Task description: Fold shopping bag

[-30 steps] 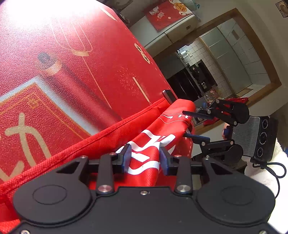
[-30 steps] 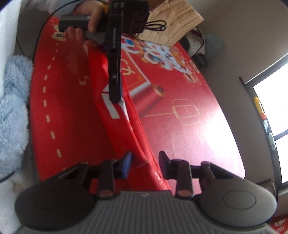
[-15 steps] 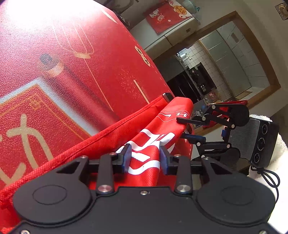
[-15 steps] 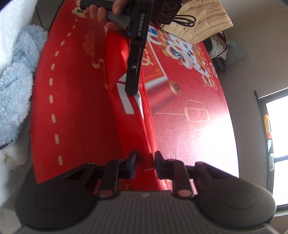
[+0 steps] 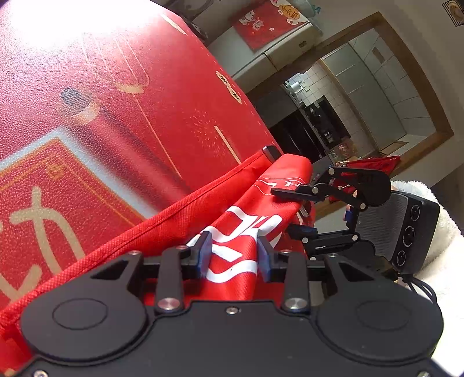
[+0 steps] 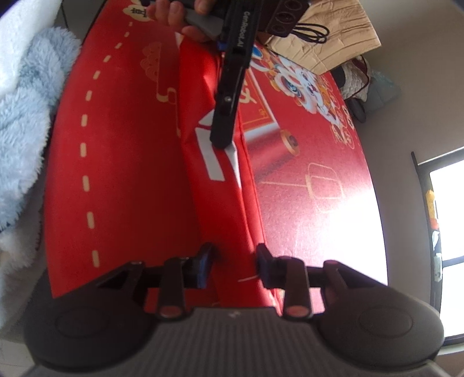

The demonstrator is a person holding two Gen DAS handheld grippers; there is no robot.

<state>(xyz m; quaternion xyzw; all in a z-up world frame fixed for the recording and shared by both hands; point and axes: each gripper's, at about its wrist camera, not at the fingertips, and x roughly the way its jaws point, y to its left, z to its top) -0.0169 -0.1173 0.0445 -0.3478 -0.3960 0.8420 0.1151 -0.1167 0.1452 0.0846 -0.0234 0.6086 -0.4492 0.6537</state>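
Note:
A red shopping bag (image 5: 246, 214) with white print lies gathered into a long narrow strip (image 6: 214, 203) on the red printed table mat (image 6: 124, 174). One end of the strip sits between the pads of my left gripper (image 5: 235, 255), which is shut on it. From the right wrist view, that left gripper (image 6: 221, 139) is seen side-on, held by a hand (image 6: 179, 17). My right gripper (image 6: 235, 261) straddles the other end. Its jaws are opening, with the fabric between them and slack at the pads. Its fingers (image 5: 287, 191) also show in the left wrist view, above and below the bag's end.
A fluffy pale blue and white blanket (image 6: 23, 116) borders the mat on the left. Brown crumpled paper (image 6: 333, 37) and a black cable lie at the mat's far end. Beyond the table stand a fridge (image 5: 269, 26) and a kitchen doorway (image 5: 348, 116).
The right gripper's jaws narrowed on the bag's end half a second ago and have now widened again. Its view has rolled slightly. The left gripper has stayed still, holding the bag.

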